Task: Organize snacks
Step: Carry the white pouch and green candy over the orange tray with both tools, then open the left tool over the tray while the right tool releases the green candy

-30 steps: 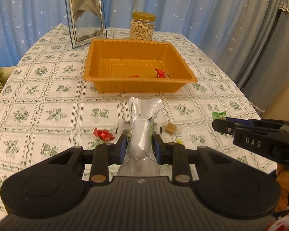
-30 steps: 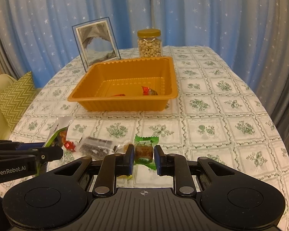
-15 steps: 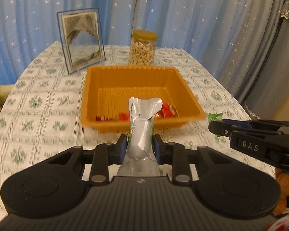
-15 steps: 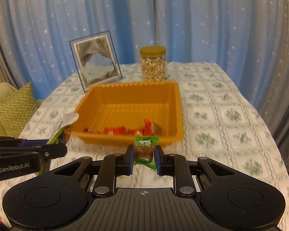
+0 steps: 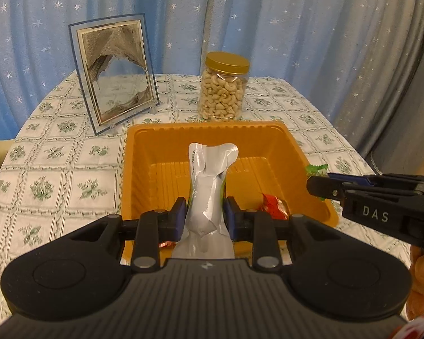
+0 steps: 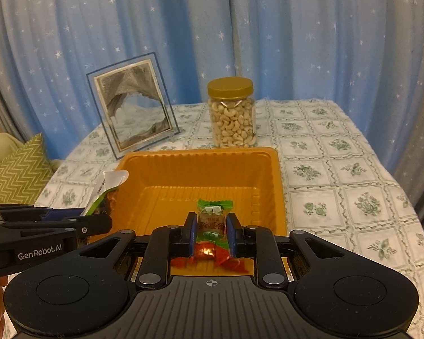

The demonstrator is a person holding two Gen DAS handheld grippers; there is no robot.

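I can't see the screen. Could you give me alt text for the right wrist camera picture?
The right gripper holds a green-wrapped candy between its fingers above an orange tray that has red-wrapped sweets in it. Behind the tray stand a jar of cashews and a framed picture; the left gripper enters at left with a silver packet.

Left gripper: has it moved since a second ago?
Yes. The left gripper, shut on the silver pouch, has advanced toward the cashew jar and now sits over the orange tray instead of short of it.

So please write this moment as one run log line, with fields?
left hand-held gripper: shut on silver pouch | right hand-held gripper: shut on green candy | both above orange tray | not released
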